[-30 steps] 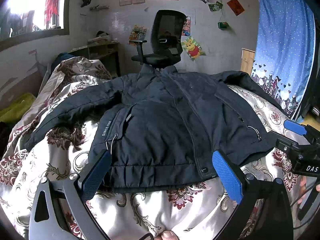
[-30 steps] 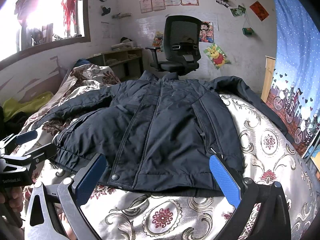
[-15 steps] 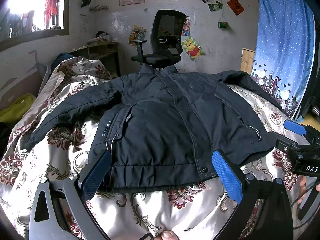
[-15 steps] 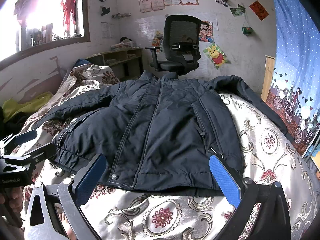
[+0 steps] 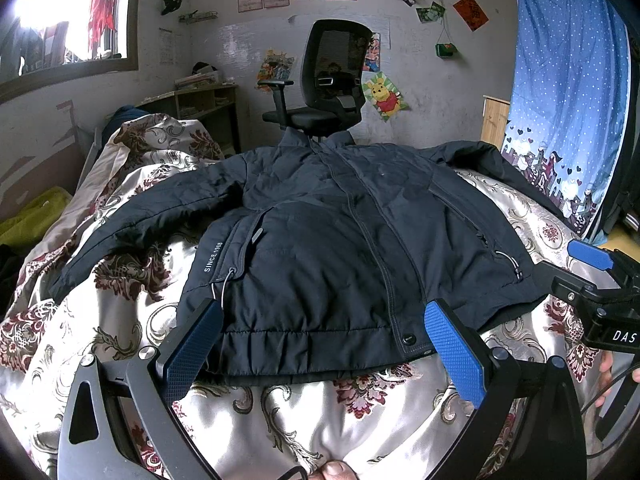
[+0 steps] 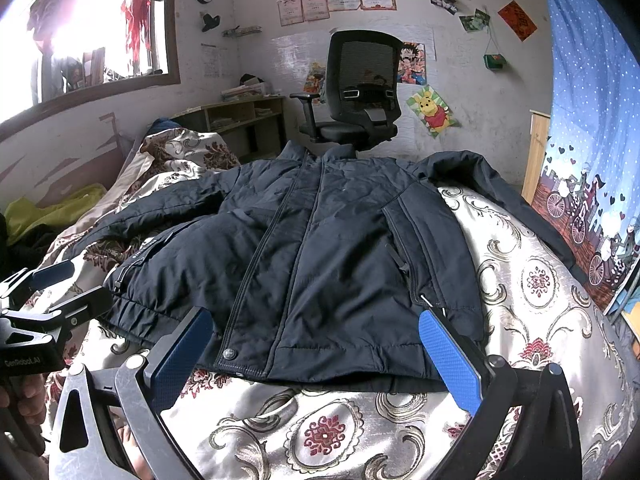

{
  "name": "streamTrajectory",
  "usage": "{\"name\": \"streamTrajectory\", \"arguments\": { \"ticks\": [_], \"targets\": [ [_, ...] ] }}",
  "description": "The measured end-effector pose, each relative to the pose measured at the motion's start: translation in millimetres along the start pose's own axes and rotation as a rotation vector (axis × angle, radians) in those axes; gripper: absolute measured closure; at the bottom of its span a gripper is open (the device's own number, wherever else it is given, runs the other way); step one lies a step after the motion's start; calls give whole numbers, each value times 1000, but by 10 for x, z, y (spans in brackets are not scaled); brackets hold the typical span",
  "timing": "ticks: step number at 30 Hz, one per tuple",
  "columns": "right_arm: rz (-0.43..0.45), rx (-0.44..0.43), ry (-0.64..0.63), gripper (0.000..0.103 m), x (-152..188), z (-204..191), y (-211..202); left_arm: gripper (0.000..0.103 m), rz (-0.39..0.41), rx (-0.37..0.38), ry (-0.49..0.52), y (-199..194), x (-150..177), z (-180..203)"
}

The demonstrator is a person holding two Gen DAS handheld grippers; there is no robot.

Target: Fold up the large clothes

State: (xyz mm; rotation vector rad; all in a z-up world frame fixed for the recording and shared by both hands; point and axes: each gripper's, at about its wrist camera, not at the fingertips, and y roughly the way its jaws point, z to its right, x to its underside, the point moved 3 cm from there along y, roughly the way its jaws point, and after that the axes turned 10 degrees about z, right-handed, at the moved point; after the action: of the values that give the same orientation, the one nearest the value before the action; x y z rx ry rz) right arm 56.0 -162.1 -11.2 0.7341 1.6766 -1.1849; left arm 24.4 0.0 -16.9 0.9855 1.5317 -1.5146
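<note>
A dark navy padded jacket (image 5: 328, 248) (image 6: 320, 256) lies front up and zipped on a bed, collar toward the far wall, both sleeves spread out to the sides. Its hem faces me. My left gripper (image 5: 320, 340) hovers just short of the hem's left half, blue pads wide apart, nothing between them. My right gripper (image 6: 316, 344) hangs before the hem's right half, also open and empty. Each gripper shows at the edge of the other's view: the right gripper (image 5: 592, 280), the left gripper (image 6: 48, 292).
The bed carries a silvery quilt (image 6: 528, 280) with dark red flowers, bunched at the far left. A black office chair (image 5: 332, 88) stands behind the collar. A blue curtain (image 5: 568, 100) hangs on the right, a low shelf (image 6: 240, 120) by the wall.
</note>
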Motion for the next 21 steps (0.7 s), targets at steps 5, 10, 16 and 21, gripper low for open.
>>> {"name": "streamTrajectory", "arguments": {
  "ticks": [5, 10, 16, 21],
  "targets": [
    [1, 1, 1, 0, 0, 2, 1, 4, 0, 0, 0, 0, 0, 0],
    [0, 0, 1, 0, 4, 4, 3, 4, 0, 0, 1, 0, 0, 0],
    [0, 0, 2, 0, 9, 2, 6, 4, -1, -1, 1, 1, 1, 0],
    [-13, 10, 3, 0, 19, -9, 21, 4, -17, -36, -5, 26, 7, -34]
  ]
}}
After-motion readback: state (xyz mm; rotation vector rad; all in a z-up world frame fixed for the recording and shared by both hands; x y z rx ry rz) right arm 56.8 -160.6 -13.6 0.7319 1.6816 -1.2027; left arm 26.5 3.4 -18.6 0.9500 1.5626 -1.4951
